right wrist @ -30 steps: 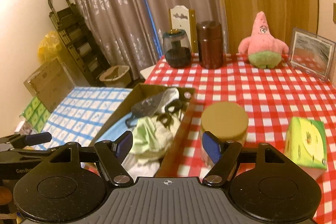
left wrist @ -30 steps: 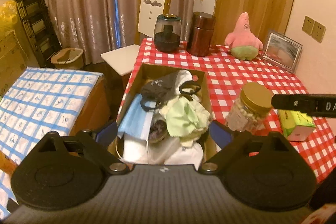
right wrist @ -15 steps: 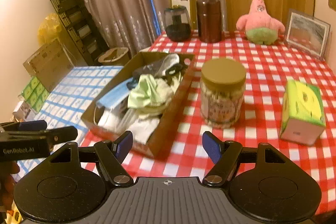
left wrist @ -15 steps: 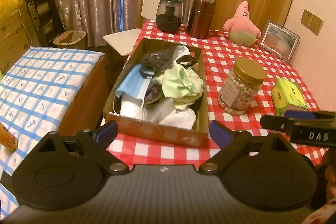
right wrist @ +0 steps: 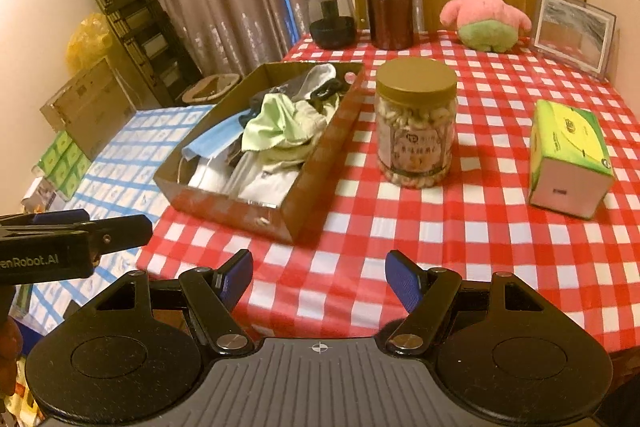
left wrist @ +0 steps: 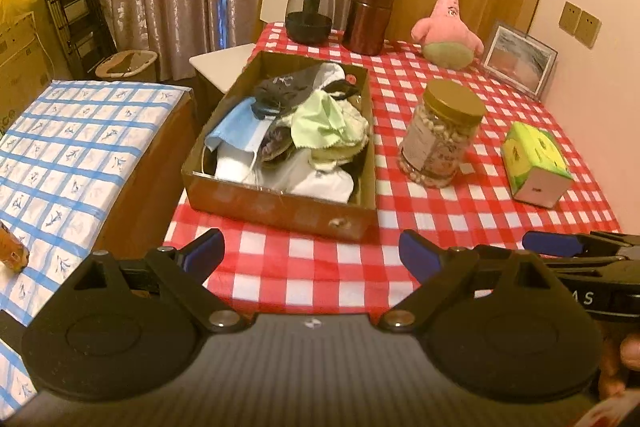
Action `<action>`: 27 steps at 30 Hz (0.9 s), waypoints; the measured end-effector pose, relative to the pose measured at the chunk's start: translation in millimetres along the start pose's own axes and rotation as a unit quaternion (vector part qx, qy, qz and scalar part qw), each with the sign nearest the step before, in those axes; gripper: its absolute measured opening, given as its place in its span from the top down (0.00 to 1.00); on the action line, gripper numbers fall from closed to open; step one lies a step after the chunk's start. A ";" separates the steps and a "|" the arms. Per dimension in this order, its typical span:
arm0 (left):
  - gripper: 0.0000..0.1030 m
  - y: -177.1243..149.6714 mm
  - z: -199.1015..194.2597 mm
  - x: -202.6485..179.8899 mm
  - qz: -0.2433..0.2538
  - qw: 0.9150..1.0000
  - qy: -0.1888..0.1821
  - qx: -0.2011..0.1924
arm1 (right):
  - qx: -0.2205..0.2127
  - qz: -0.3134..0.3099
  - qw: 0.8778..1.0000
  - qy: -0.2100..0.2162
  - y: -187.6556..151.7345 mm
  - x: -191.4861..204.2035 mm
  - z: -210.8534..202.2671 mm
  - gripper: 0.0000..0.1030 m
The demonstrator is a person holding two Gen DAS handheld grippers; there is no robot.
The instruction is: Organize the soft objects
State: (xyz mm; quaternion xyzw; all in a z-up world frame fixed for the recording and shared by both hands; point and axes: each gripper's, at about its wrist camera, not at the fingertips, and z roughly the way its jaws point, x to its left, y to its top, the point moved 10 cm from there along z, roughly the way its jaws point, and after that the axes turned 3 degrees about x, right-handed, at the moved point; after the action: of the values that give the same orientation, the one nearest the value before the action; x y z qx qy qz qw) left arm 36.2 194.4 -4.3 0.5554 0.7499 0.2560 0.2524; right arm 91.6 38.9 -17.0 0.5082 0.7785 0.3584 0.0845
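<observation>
Both of your grippers stand with fingers spread and empty, low over the near table edge: the left gripper (left wrist: 310, 253) and the right gripper (right wrist: 319, 277). Ahead of them lies the cardboard box (left wrist: 280, 205) heaped with soft cloths (left wrist: 324, 119), its long axis running away from you, nearer your left hand. Beside its right wall stand the nut jar (right wrist: 416, 123) and the green tissue box (right wrist: 570, 157), clear of a straight reach.

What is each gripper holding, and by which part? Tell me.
Nothing. The left gripper and right gripper both stand open and empty above the checked tablecloth.
</observation>
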 end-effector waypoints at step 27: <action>0.10 -29.0 -6.2 -5.6 0.022 1.000 0.013 0.015 | 0.010 -0.001 1.000 -0.013 -19.0 4.9 -4.5 0.29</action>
State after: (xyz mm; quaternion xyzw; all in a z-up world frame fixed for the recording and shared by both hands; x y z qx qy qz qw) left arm 13.1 181.0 -18.5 0.5723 0.7444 0.2571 0.2288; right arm 73.2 36.6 -24.9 0.5130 0.7814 0.3437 0.0900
